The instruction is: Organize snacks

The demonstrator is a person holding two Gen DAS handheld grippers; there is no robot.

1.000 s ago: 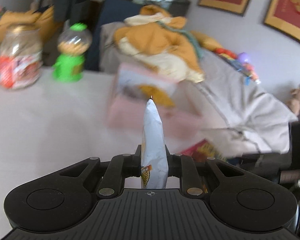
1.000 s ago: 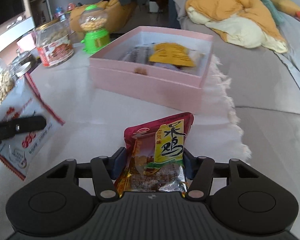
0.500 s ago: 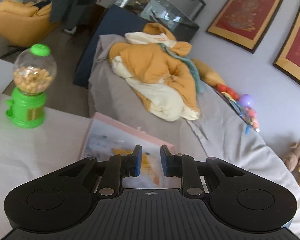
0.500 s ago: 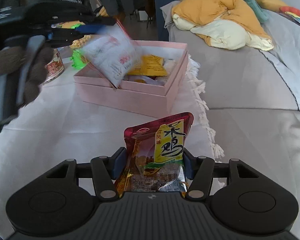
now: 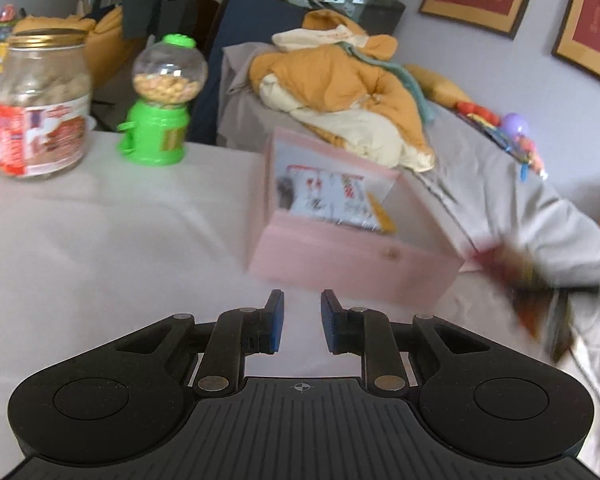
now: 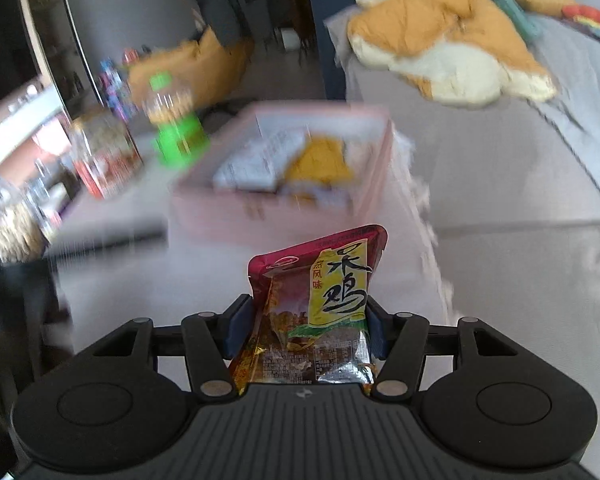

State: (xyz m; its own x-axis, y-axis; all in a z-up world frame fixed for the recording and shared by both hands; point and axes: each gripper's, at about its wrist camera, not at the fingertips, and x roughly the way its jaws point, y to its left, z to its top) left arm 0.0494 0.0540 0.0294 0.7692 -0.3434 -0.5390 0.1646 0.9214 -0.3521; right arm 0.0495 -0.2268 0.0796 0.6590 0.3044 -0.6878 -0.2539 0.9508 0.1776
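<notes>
Between the right claw's [image 6: 306,324] pads, a red-and-yellow snack packet [image 6: 320,312] stands pinched upright above the desk [image 5: 100,248]. Beyond it sits the open pink box [image 6: 284,184] with packets inside. The left claw [image 5: 302,326] hangs empty, jaws slightly parted. A green dispenser [image 5: 160,100] and jar [image 5: 40,104] stand behind.

**Blur and cut-offs in both views**

Right wrist view: pink box [image 6: 284,208], green dispenser [image 6: 176,140] and red-label jar [image 6: 104,156] all motion-smeared; packets in the box can't be read. Red snack packet [image 6: 320,308] lower end hidden behind gripper body. Dark shape at left edge cut off, unidentifiable. Left wrist view: red-yellow smear [image 5: 528,292] at right, too blurred to tell. Box contents soft, print illegible. Framed pictures [image 5: 588,12] cropped by edge.
</notes>
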